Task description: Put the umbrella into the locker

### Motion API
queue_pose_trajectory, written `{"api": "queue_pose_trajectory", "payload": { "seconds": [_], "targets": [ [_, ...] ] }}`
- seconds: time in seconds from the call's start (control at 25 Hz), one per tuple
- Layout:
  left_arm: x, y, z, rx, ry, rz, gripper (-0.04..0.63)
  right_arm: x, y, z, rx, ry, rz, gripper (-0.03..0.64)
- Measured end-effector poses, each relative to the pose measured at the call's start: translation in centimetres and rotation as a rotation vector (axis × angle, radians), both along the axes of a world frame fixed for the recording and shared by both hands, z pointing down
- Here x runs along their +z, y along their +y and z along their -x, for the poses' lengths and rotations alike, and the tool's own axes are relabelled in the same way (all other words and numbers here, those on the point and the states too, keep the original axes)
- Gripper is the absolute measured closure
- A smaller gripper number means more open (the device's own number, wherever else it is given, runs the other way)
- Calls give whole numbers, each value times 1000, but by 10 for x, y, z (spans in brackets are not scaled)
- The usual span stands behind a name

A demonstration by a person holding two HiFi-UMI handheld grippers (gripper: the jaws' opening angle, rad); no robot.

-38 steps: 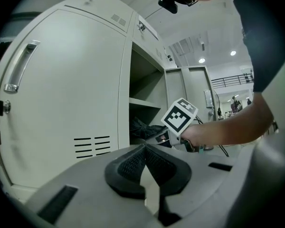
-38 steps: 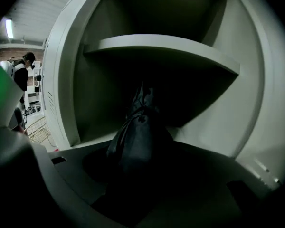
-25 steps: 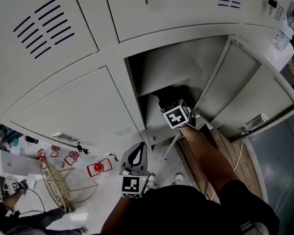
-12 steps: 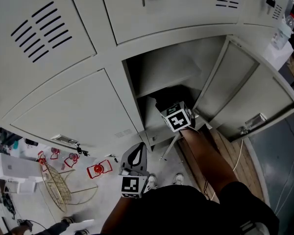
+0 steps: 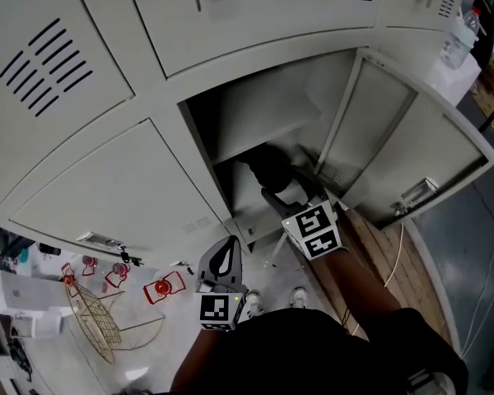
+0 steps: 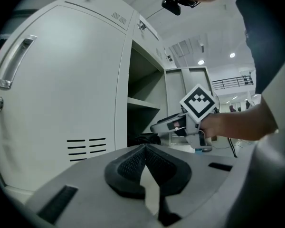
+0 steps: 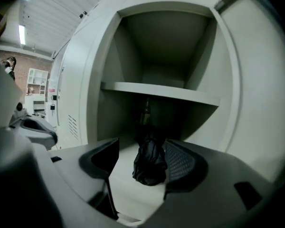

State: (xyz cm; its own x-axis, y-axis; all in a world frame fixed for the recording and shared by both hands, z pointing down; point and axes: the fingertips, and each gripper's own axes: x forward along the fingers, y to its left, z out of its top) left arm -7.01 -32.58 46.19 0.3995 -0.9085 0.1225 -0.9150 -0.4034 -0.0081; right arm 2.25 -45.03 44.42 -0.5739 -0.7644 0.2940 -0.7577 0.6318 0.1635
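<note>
While the locker [image 5: 255, 109] stood with its door [image 5: 395, 134] swung out to the right, the black folded umbrella [image 7: 150, 161] lay inside it, in the lower compartment under the shelf [image 7: 156, 92], its handle end pointing toward the back wall. The right gripper [image 5: 286, 194] hung just in front of that opening, aimed slightly downward into the compartment. Its 2 jaws stood wide apart and clasped nothing: in the right gripper view the umbrella showed in the gap between them, but it lay beyond the pads [image 7: 180, 163] and neither pad touched it. The marker cube [image 5: 315, 230] on that gripper faced up toward the head camera.

The left gripper [image 6: 146, 167] was held low, close to the person's body and well apart from the locker opening. Its jaws were pressed together with nothing in between. On the floor to the left sat a gold wire basket [image 5: 95, 323] and several small red items [image 5: 166, 286].
</note>
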Motion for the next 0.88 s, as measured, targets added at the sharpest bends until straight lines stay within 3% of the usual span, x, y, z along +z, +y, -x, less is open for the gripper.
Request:
{"api": "queue_pose_trajectory", "payload": {
  "seconds": [0.32, 0.68, 0.88],
  "targets": [
    [-5, -1, -10, 18, 7, -5, 598, -5, 55, -26, 16, -61, -30, 422],
    [-11, 4, -21, 28, 14, -14, 598, 0, 96, -45, 73, -113, -61, 617],
    [-12, 6, -25, 35, 13, -4, 598, 8, 114, -46, 64, -113, -75, 618]
  ]
}}
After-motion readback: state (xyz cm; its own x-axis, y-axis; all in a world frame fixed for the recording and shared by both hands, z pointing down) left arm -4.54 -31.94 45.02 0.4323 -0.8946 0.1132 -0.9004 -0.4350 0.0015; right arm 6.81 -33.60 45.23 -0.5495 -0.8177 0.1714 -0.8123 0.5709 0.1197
